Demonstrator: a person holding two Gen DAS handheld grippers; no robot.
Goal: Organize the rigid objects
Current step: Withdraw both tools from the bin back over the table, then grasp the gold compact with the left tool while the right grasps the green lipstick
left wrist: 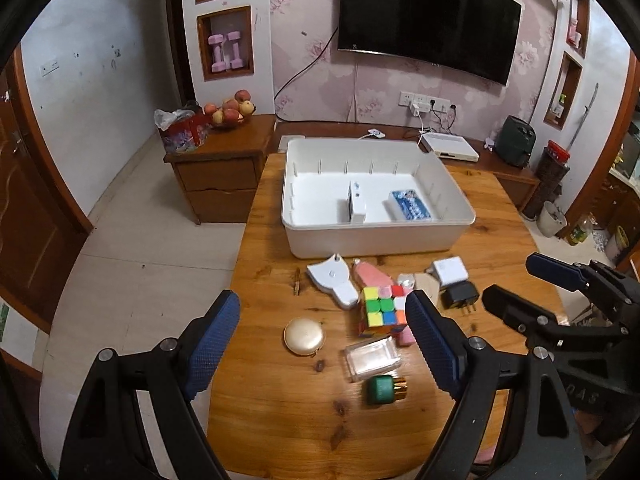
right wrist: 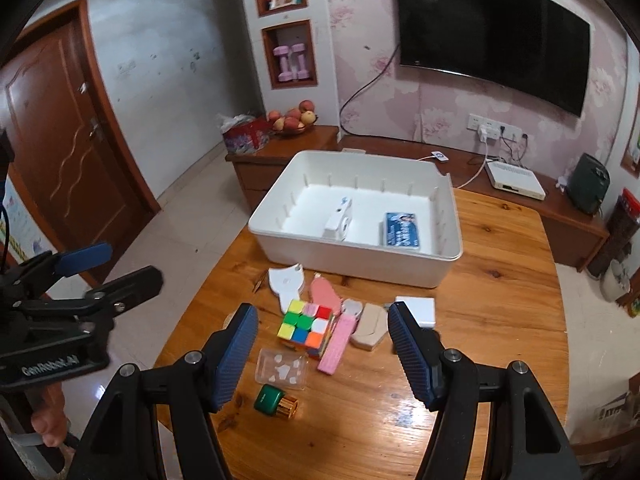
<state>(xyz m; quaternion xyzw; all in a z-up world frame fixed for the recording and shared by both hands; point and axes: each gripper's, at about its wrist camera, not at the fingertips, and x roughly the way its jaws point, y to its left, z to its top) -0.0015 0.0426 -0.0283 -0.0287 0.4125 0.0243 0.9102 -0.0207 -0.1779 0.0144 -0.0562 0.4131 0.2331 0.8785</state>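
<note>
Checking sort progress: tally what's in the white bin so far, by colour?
White: 1, a small box
Blue: 1, a printed pack
Total: 2 in the bin
Everything else, the cube included, lies loose on the table.

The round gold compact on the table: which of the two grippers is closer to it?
Left. The gold compact lies just ahead of the open left gripper, between its fingers; the right gripper hovers farther off, beyond the Rubik's cube.
</note>
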